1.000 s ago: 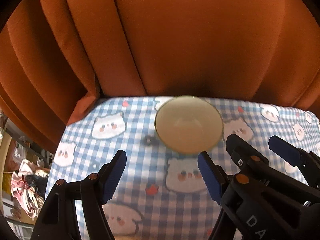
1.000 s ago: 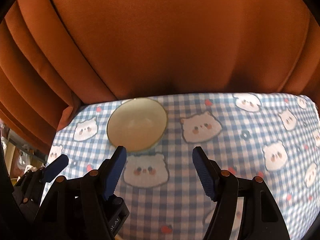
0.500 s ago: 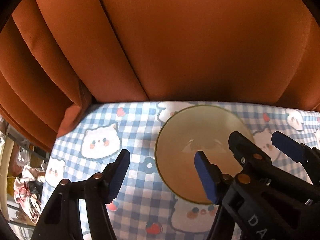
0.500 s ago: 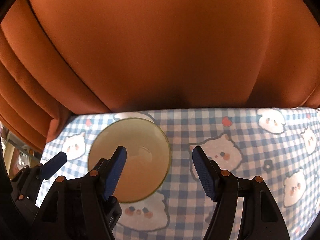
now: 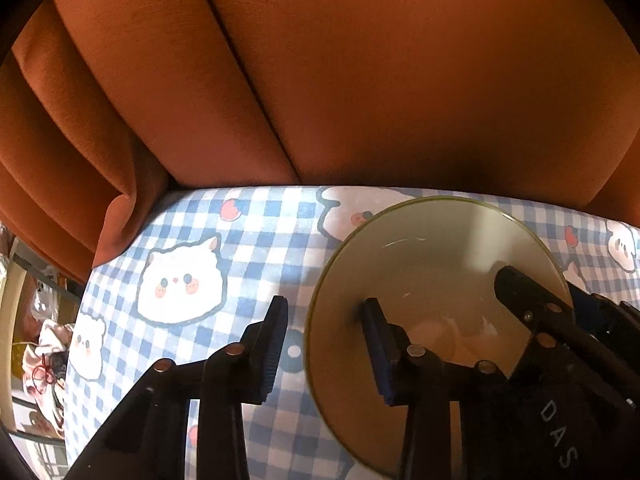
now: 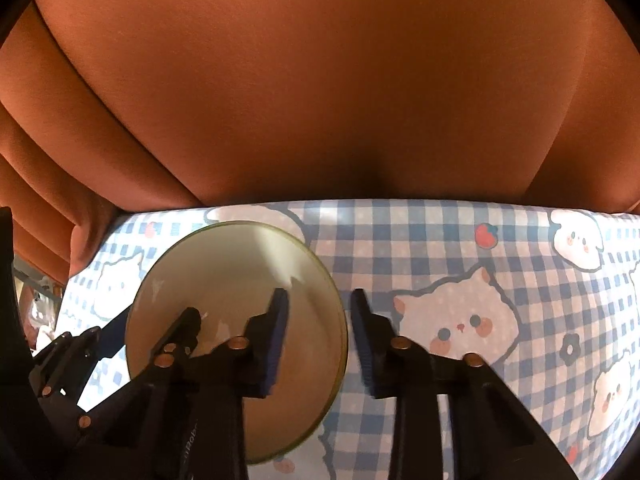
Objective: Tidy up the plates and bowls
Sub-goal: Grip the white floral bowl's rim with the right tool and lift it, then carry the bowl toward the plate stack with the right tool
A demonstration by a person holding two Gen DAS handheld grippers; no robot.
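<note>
Over bowl (image 5: 436, 280) now, both tools closer

Bowl (image 5: 436, 264) on the bench (image 5: 248, 256), near its far edge, curtain (image 5: 360, 80) hanging just behind. Left claw (image 5: 326, 350) straddling the bowl's left rim, right claw (image 6: 320, 340) straddling its right rim, one finger of each inside.

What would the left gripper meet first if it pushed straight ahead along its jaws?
Probably the left wall of the bowl: the left gripper straddles that rim, one jaw inside, one outside. Depth is unclear.
</note>
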